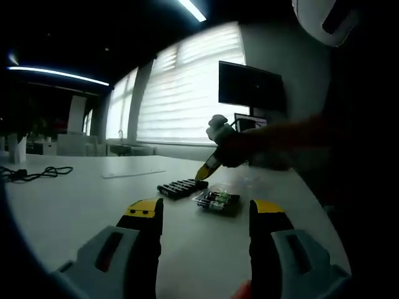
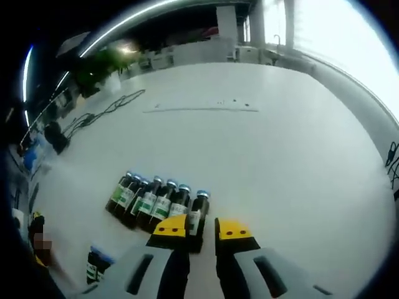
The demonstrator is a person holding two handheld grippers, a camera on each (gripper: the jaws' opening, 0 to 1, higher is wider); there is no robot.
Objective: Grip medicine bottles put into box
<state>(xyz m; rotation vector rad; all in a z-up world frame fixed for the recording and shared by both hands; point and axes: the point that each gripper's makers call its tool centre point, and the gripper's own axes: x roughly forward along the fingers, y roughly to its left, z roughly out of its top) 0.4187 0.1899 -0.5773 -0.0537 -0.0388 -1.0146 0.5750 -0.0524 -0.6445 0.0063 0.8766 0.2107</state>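
Nearest in the right gripper view is the right tool (image 2: 201, 229), low in the frame, its yellow-tipped jaws a narrow gap apart with the end bottle (image 2: 197, 216) of a row between them. From here I cannot tell whether the jaws already pinch it or only straddle it.

The row of bottles (image 2: 156, 203) lies flat on the white bench (image 2: 268, 156), left of centre and low in the frame. They lie side by side and touching, dark bodies with pale green-and-white labels and bluish caps. Each bottle's long axis runs toward the upper right of the frame, caps at the far end and bases toward the tool. So the jaws come at the end bottle from its base, roughly along its length.

They look like small vials, probably glass: light, stiff, smooth and apt to roll or slip. I would take one across the labelled body, not by the cap, and lift it clear of its neighbour so the row is not dragged.

In the left gripper view the left tool (image 1: 207, 215) sits at the bottom of the frame, jaws wide apart and holding nothing, above the bench (image 1: 75, 199). Beyond it, mid-frame, the same row (image 1: 182, 187) shows as a dark strip. The right tool (image 1: 206, 171) comes down onto it from the right. Just right of the row lies a clear box (image 1: 218, 200) with a few bottles already inside.
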